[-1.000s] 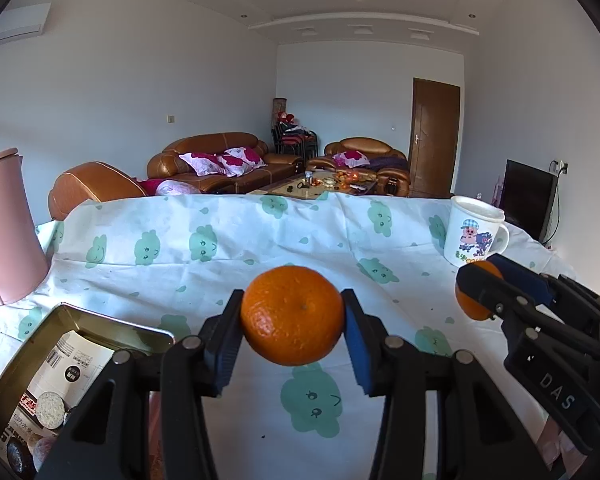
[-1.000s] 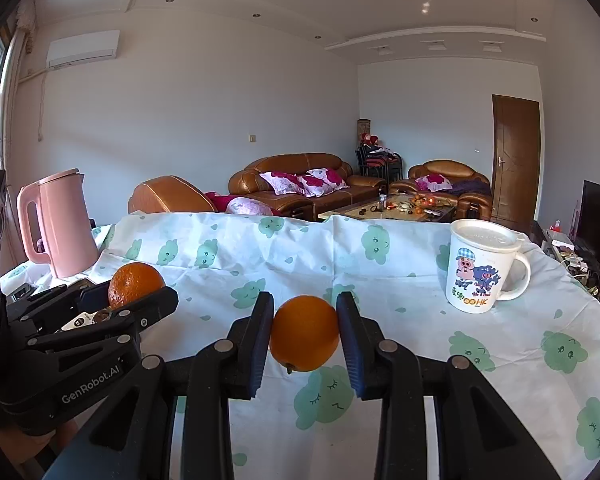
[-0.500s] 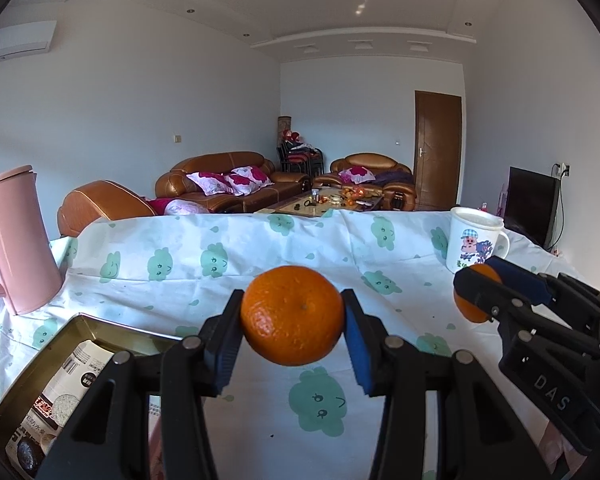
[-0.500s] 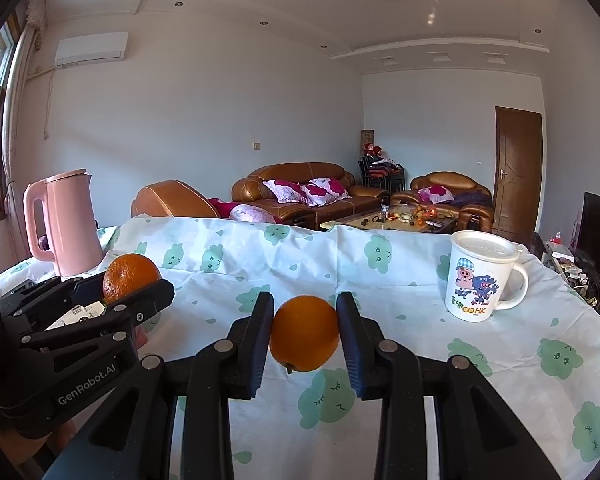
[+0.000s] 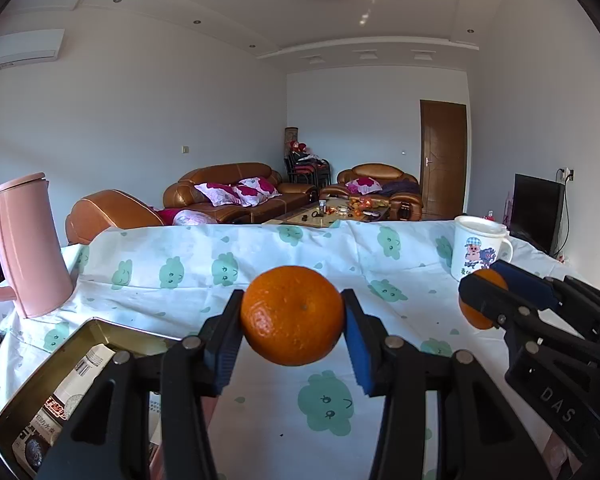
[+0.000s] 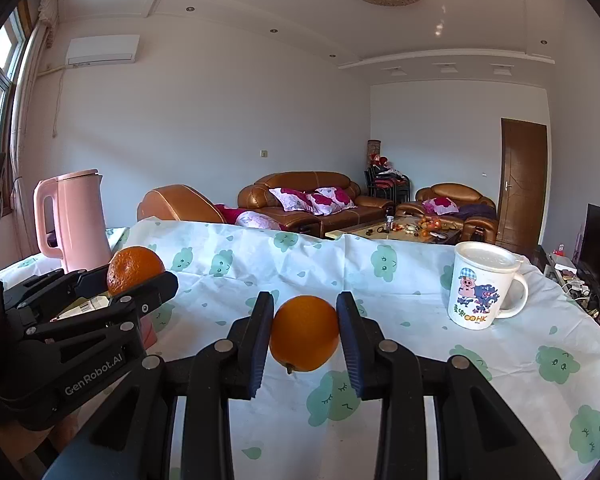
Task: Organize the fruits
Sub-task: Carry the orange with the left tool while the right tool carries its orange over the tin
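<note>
My left gripper (image 5: 293, 316) is shut on an orange mandarin (image 5: 293, 314) and holds it above the table. It also shows at the left of the right wrist view (image 6: 134, 274) with its mandarin (image 6: 134, 266). My right gripper (image 6: 305, 334) is shut on a smooth orange (image 6: 305, 334) above the cloth. It shows at the right of the left wrist view (image 5: 484, 300), its orange (image 5: 478, 316) partly hidden by the fingers.
A gold metal tin (image 5: 32, 396) with paper packets lies at the lower left. A pink kettle (image 5: 24, 244) stands at the far left. A white cartoon mug (image 6: 484, 286) stands at the right. The table carries a white cloth (image 5: 340, 256) with green prints.
Both grippers have risen and tilted up with their fruit; more ceiling and less table show. The grips on both fruits are unchanged.
</note>
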Action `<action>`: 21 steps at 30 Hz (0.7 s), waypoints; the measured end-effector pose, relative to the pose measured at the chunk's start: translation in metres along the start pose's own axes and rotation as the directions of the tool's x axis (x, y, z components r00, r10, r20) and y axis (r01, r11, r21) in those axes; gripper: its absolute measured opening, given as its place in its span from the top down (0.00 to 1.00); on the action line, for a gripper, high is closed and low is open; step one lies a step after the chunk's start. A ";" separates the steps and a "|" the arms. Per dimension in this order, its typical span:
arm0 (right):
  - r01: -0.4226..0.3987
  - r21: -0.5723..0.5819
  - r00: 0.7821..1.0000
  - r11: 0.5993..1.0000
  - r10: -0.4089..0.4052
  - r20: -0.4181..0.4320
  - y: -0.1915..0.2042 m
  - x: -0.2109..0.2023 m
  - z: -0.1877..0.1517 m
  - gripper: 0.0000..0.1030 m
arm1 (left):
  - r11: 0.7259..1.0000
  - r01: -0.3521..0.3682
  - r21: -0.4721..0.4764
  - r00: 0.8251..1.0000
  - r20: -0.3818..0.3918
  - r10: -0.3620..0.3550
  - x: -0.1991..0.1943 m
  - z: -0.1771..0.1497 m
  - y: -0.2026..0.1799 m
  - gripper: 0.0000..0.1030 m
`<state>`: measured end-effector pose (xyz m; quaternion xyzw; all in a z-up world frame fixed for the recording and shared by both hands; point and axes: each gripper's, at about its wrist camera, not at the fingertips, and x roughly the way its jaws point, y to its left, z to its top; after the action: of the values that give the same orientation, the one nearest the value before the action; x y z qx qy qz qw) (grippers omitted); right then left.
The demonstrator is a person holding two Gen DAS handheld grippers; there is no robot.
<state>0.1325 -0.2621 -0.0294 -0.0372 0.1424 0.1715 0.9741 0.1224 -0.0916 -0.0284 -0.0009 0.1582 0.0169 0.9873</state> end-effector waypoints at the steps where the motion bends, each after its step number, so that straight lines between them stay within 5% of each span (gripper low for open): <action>1: -0.001 0.001 1.000 1.000 0.001 0.000 -0.001 0.000 0.000 0.66 | 1.000 0.002 0.001 1.000 -0.002 -0.002 0.000 0.000 0.000 0.53; 12: 0.017 0.012 1.000 1.000 -0.017 -0.014 0.006 -0.008 -0.002 0.66 | 1.000 0.028 0.013 0.999 -0.026 -0.027 -0.014 -0.005 0.007 0.53; 21: -0.046 0.008 0.998 0.999 0.047 -0.050 0.029 -0.011 -0.003 0.66 | 0.997 0.079 0.006 0.994 -0.069 -0.079 -0.032 -0.013 0.018 0.53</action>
<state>0.1124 -0.2389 -0.0294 -0.0351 0.1681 0.1926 0.9661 0.0879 -0.0746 -0.0305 -0.0033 0.1920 -0.0229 0.9811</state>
